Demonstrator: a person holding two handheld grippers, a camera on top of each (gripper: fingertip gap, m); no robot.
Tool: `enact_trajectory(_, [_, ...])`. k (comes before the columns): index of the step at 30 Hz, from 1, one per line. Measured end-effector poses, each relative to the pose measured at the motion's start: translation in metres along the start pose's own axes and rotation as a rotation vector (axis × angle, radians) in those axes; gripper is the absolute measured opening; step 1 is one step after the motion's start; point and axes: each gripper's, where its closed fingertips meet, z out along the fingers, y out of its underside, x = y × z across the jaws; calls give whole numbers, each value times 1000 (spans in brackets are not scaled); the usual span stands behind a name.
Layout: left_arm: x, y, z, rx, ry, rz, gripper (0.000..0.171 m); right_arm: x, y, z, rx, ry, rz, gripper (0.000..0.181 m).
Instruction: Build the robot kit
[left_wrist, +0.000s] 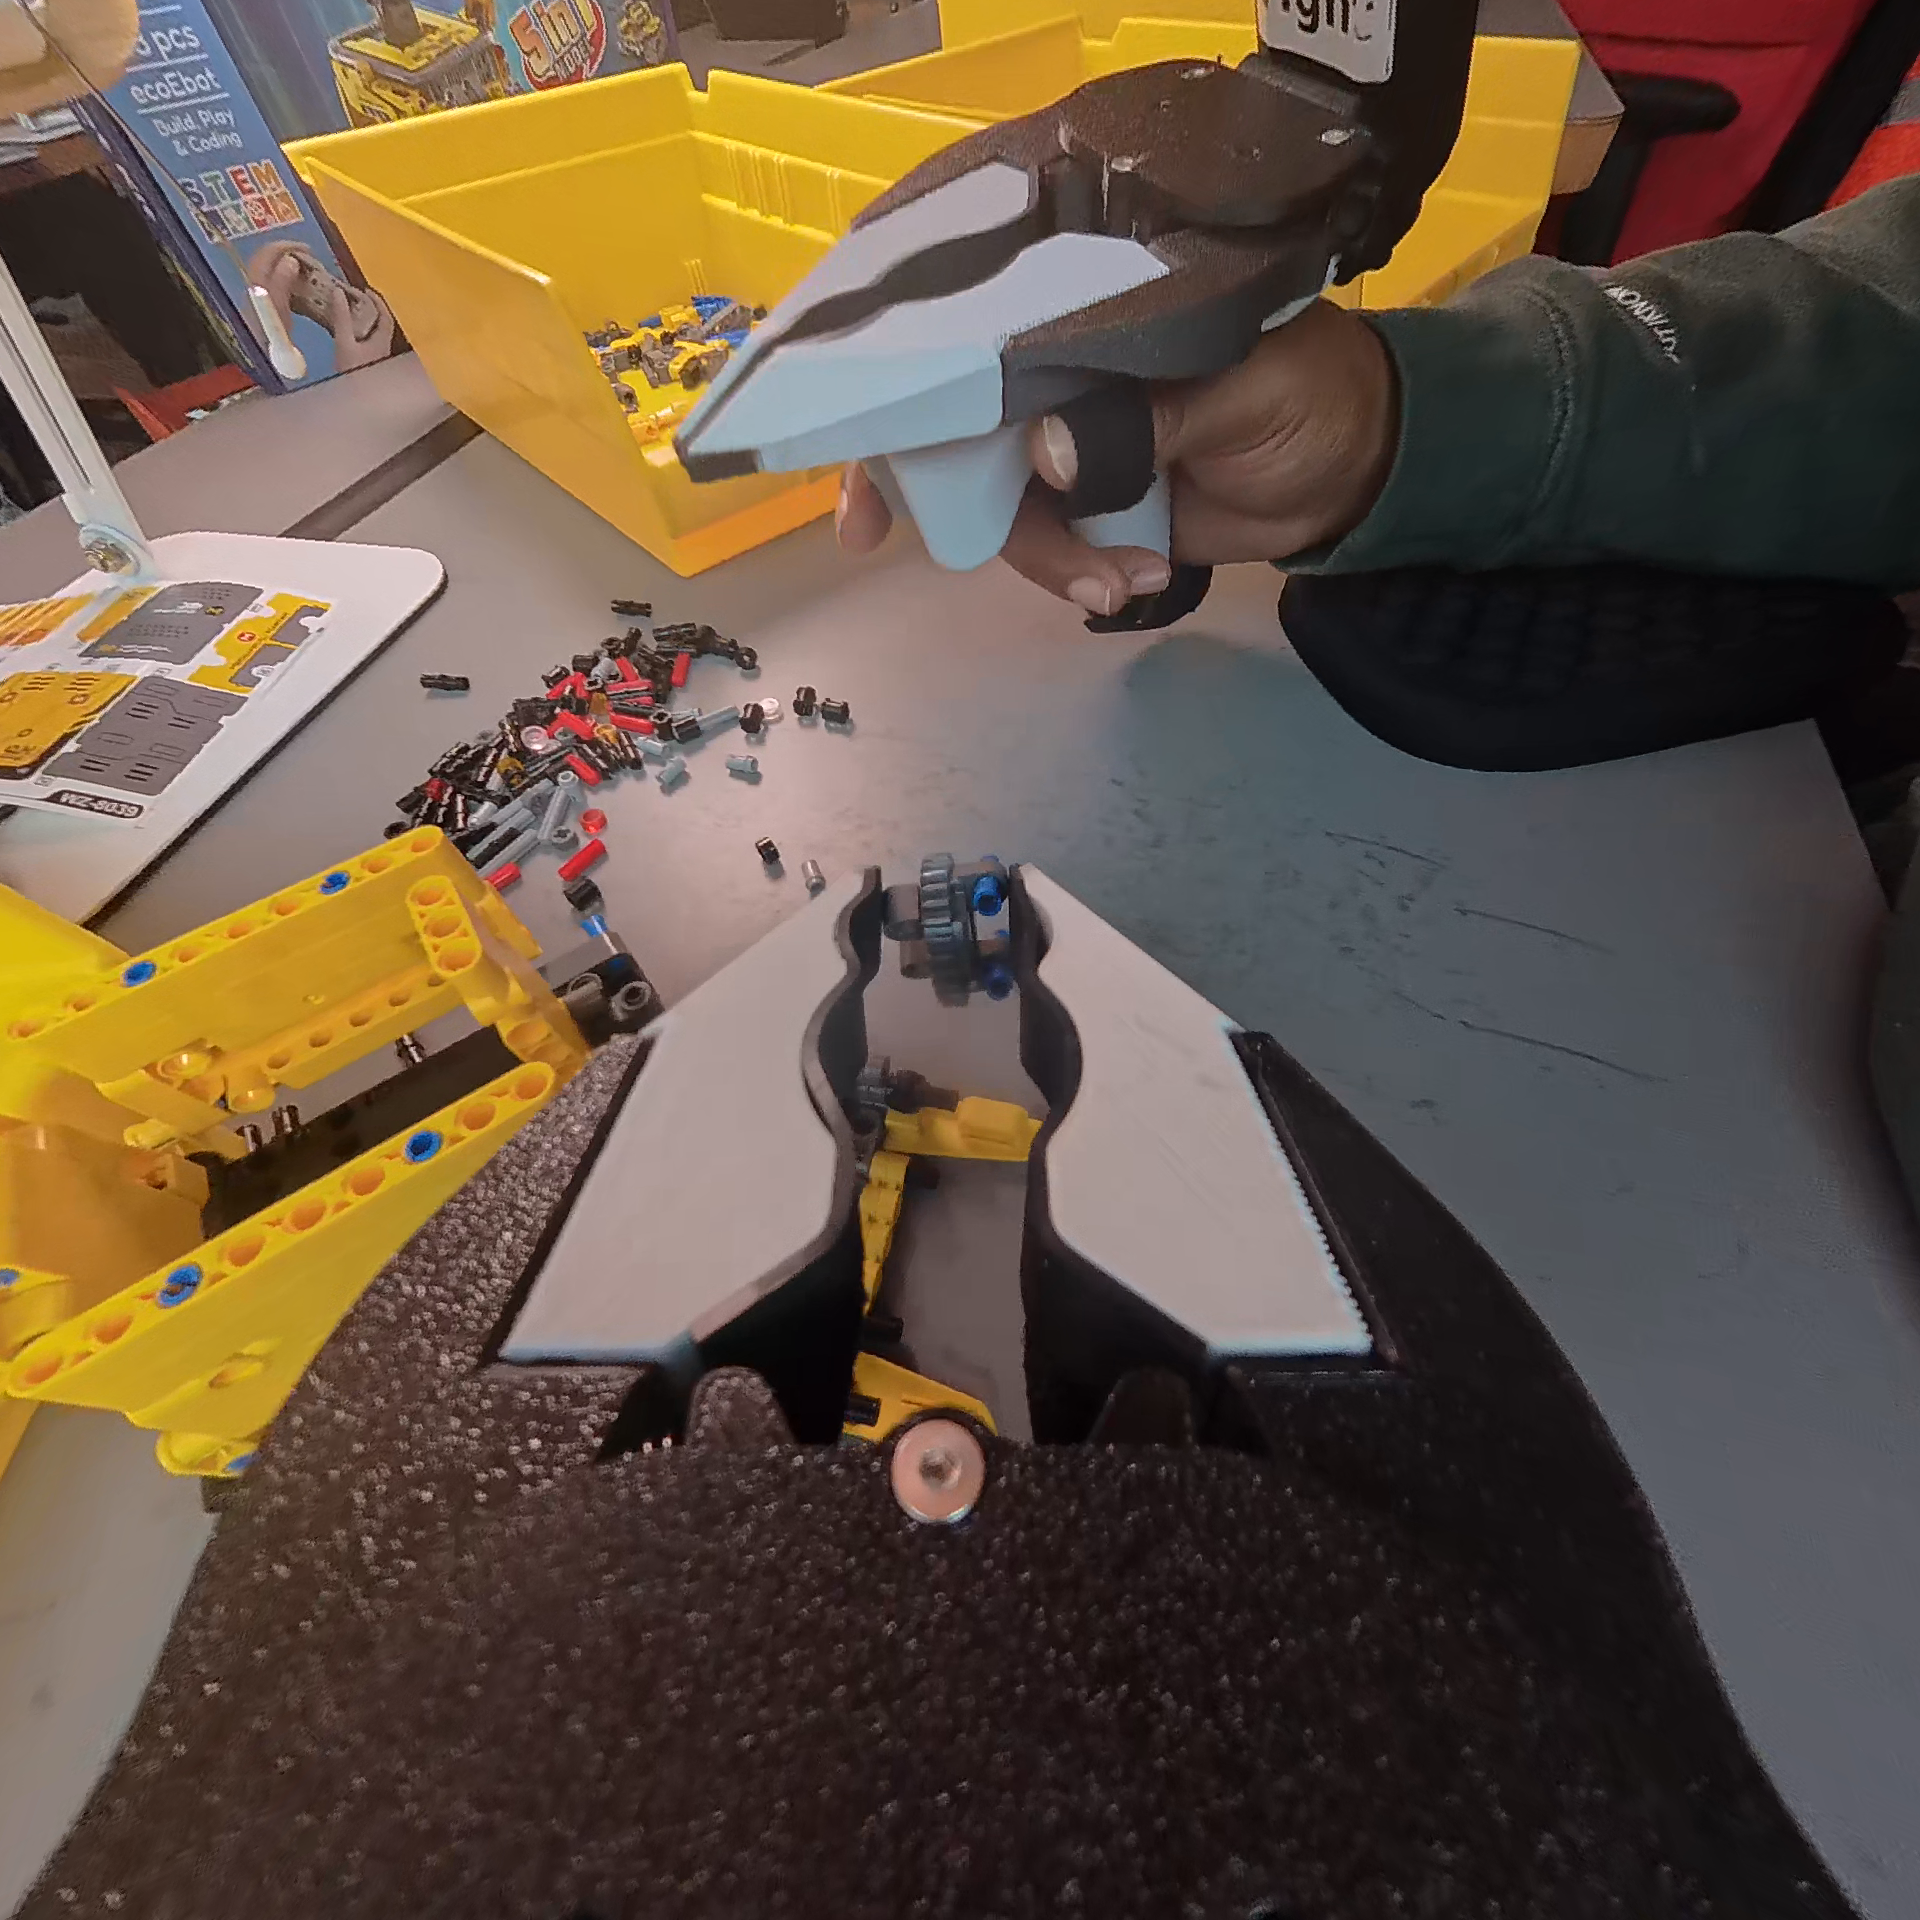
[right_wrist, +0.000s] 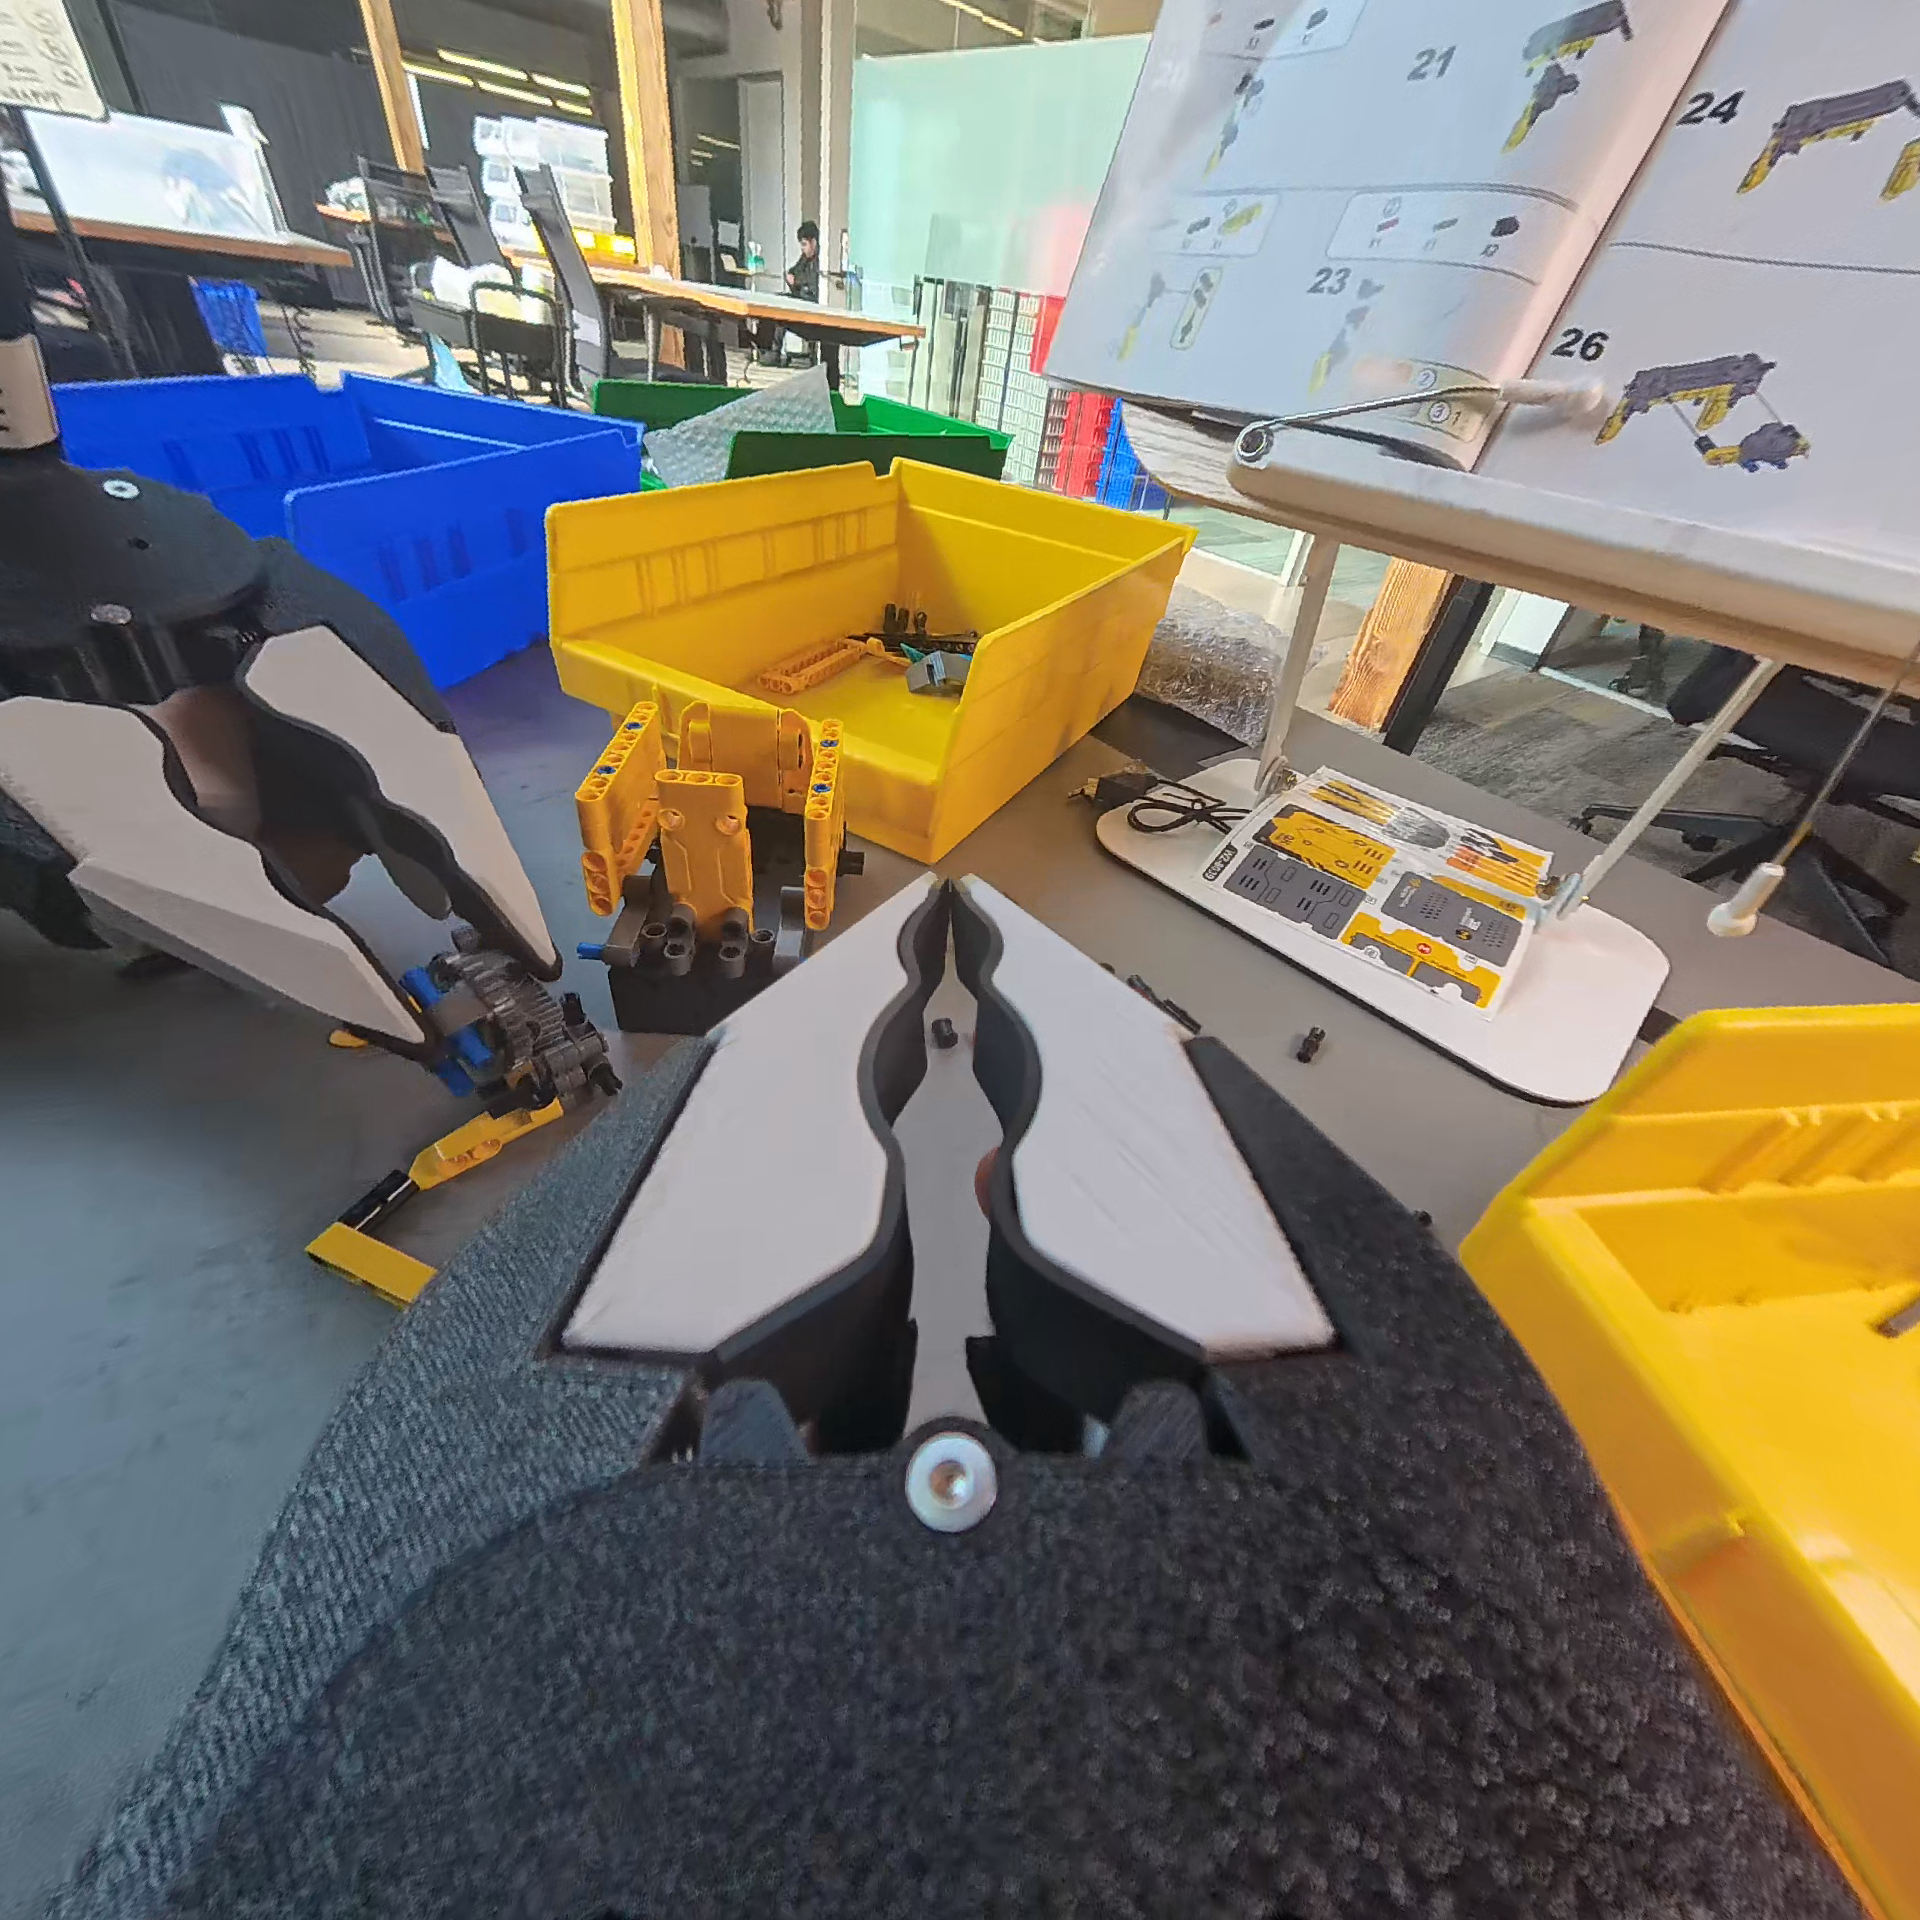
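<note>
Where the left gripper (left_wrist: 948, 914) narrows at its tips, it clamps a small gear assembly (left_wrist: 954, 923) of grey cogs and blue pins, low over the grey table (left_wrist: 1351, 935). Right gripper (right_wrist: 948, 885) hangs above the table, tips pressed together, nothing between them. Just left of the held piece: a yellow beam model (left_wrist: 270, 1039). Beyond: a scatter of small pins (left_wrist: 582, 748), then a yellow bin (left_wrist: 540, 312). Sticker sheet (right_wrist: 1392, 883) lies on a white stand base.
</note>
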Motion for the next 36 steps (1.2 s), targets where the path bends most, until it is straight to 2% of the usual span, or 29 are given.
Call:
enact_trajectory(7, [-4, -3, -4, 10, -48, 119, 23, -30, 20, 7, -87, -135, -80, 38])
enact_trajectory(9, [-4, -2, -4, 4, -56, 137, 23, -36, 24, 9, -107, -155, -90, 44])
enact_trajectory(13, [-5, 0, -3, -1, -59, 137, 23, -40, 26, 9, -120, -170, -81, 42])
enact_trajectory(18, [-9, -3, -5, 20, -74, 125, 23, -26, 21, 8, -90, -111, -26, 20])
enact_trajectory(22, [-12, -6, -8, 46, -85, 126, 23, -19, 19, 6, -73, -93, -5, 19])
enact_trajectory(25, [-11, -8, -9, 58, -76, 144, 23, -33, 16, 3, -53, -176, -40, 25])
enact_trajectory(29, [-4, -8, -9, 62, -48, 194, 23, -70, 24, -4, -86, -371, -104, 44])
enact_trajectory(33, [9, -7, -7, 59, -4, 258, 23, -99, 28, -14, -89, -497, -202, 39])
enact_trajectory(36, [21, -4, -5, 46, 38, 309, 23, -110, 33, -17, -103, -525, -278, 40])
